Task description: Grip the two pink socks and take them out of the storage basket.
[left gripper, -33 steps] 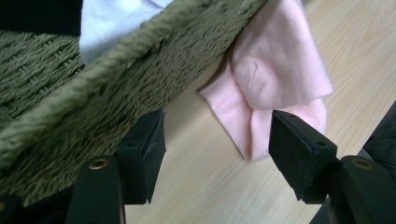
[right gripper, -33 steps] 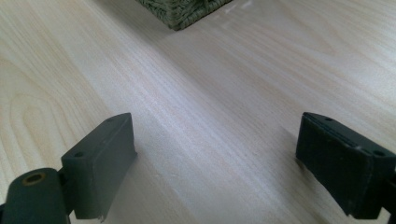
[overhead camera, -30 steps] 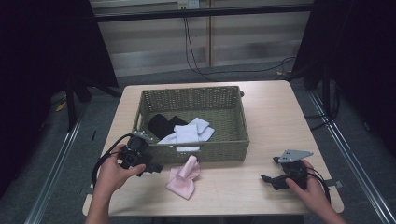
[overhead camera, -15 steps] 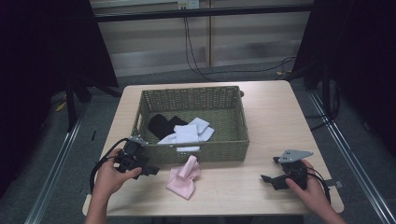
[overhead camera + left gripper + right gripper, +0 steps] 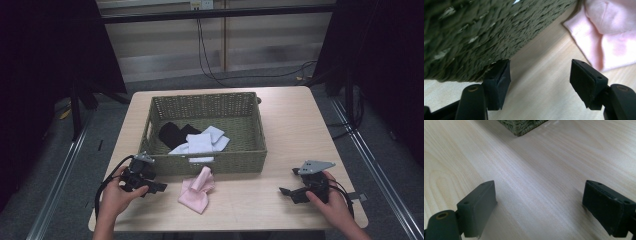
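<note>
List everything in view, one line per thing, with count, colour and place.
table: 1, light wood, centre of the high view.
basket: 1, olive-green woven, rear middle of the table.
white cloths: several, exact count unclear, in the basket's front part.
black cloth: 1, in the basket, left of the white ones.
pink cloth: 1, on the table against the basket's front wall.
cables: black, on the floor behind the table.
left gripper: black, jaws open, beside the basket's front-left corner.
right gripper: black, jaws open, over bare table, front right.
</note>
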The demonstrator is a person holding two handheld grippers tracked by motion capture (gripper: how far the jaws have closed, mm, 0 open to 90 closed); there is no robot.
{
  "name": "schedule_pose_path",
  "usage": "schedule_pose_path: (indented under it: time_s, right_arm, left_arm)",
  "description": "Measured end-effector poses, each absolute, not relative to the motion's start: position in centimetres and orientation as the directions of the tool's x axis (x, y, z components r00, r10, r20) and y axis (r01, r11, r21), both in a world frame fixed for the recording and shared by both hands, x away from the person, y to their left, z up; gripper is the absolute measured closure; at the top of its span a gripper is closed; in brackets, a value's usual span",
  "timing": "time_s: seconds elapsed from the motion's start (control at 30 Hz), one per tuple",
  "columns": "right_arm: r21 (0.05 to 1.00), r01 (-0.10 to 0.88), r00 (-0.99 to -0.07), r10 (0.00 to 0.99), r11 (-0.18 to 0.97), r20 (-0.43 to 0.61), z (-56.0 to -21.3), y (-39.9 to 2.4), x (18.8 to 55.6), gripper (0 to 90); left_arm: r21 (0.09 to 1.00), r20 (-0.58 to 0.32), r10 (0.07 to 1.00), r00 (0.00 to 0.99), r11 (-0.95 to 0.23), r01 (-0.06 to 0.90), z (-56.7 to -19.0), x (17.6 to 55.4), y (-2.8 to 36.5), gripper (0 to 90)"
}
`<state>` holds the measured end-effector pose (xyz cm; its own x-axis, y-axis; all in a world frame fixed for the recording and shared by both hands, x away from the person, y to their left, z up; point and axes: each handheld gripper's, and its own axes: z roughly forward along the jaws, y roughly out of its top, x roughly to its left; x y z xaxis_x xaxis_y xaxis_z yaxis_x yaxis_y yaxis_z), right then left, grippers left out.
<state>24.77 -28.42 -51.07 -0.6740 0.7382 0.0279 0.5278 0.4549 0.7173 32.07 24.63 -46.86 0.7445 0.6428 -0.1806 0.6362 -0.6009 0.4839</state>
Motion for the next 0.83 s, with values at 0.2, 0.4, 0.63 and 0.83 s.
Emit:
schedule_pose_path:
  time_s: [0.2,0.4,0.63,0.83]
  right_arm:
    - [0.717,0.528,-0.674,0.738,0.455,0.028,-51.1,-28.4,24.8,11.0]
    - [0.717,0.528,-0.674,0.738,0.455,0.028,-51.1,-28.4,24.8,11.0]
    - [0.717,0.528,-0.674,0.738,0.455,0.028,-51.1,-28.4,24.8,11.0]
    - [0.717,0.528,-0.674,0.738,0.455,0.028,-51.1,-28.4,24.8,11.0]
  left_arm:
    - [0.529,-0.141,0.635,0.76,-0.6,0.6,-47.6,31.8,24.8,31.2]
    - [0.544,-0.115,0.642,0.758,-0.598,0.588,-47.8,31.5,24.7,31.4]
    - [0.534,-0.089,0.615,0.784,-0.635,0.558,-48.4,31.0,24.1,29.7]
    - [0.555,-0.105,0.623,0.775,-0.609,0.566,-48.6,30.9,24.4,26.2]
